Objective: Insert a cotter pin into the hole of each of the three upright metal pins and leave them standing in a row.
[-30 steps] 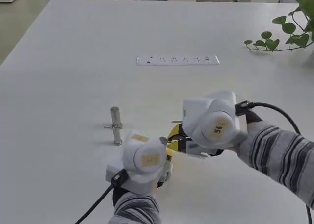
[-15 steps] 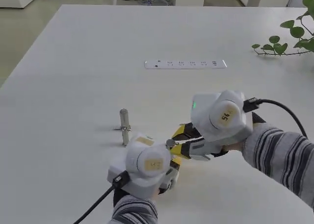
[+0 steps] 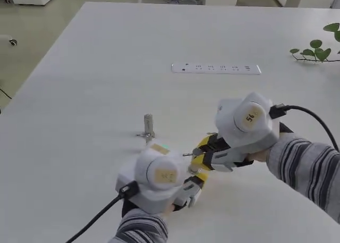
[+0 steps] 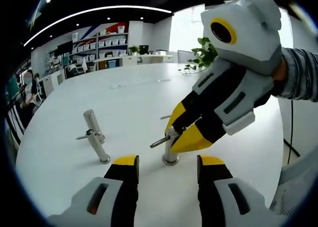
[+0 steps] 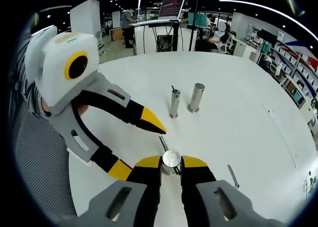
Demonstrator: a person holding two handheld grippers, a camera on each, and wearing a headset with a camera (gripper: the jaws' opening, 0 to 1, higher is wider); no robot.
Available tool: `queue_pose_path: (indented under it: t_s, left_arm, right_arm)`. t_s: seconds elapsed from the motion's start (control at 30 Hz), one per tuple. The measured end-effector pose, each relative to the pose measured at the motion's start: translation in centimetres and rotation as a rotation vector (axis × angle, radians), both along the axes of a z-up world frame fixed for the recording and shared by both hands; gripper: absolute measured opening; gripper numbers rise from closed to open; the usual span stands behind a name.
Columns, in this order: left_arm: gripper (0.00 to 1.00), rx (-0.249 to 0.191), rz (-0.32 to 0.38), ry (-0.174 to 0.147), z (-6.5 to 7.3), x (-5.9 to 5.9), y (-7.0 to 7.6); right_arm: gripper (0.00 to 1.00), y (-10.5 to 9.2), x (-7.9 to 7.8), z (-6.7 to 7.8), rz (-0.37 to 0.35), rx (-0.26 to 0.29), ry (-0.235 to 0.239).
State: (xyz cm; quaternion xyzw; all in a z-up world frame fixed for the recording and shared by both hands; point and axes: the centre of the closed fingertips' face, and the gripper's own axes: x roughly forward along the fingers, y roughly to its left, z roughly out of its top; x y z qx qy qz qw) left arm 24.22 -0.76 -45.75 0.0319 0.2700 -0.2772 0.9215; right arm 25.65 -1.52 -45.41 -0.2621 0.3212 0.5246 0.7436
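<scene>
A third upright metal pin [image 5: 171,159] stands on the white table with a cotter pin [image 4: 159,140] sticking sideways through it. My right gripper [image 5: 171,168] is shut on this pin's top, seen also as the right gripper [image 4: 178,133] and the right gripper [image 3: 201,151]. My left gripper [image 4: 167,162] is open, its jaws a little short of the pin's base, with nothing between them; it shows as the left gripper [image 5: 138,147] too. Two more metal pins [image 5: 175,102] [image 5: 196,97] stand close together beyond, the nearer one with a cotter pin through it.
A loose cotter pin [image 5: 232,176] lies on the table to the right of the held pin. A white power strip [image 3: 215,68] lies further back, and a plant [image 3: 319,46] trails at the far right edge. A cable [image 3: 311,120] runs from the right gripper.
The head camera has shifted, so the whole scene sits further right. Both grippers stay together at the near pin; the left one now sits slightly lower, nearer the person.
</scene>
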Motion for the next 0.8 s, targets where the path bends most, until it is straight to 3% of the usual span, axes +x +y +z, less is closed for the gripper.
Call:
queue_pose_path:
  t_s: [0.07, 0.23, 0.43, 0.53, 0.8]
  left_arm:
    - [0.45, -0.009, 0.0, -0.005, 0.4, -0.2, 0.2]
    - [0.47, -0.024, 0.002, 0.003, 1.2, -0.8, 1.0]
    - [0.51, -0.053, 0.01, -0.014, 2.3, -1.4, 2.0]
    - [0.54, -0.044, 0.006, -0.034, 2.7, -1.6, 2.5]
    - [0.63, -0.051, -0.001, -0.062, 3.8, -2.0, 3.2]
  right_arm:
    - [0.08, 0.2, -0.1, 0.2, -0.057, 0.034, 0.044]
    - [0.08, 0.0, 0.4, 0.2, -0.046, -0.009, -0.01]
    - [0.08, 0.4, 2.0, 1.3, -0.114, 0.017, -0.003]
    - [0.08, 0.4, 2.8, 1.3, -0.125, 0.005, -0.017]
    - [0.08, 0.8, 3.7, 1.0, -0.133, -0.002, -0.001]
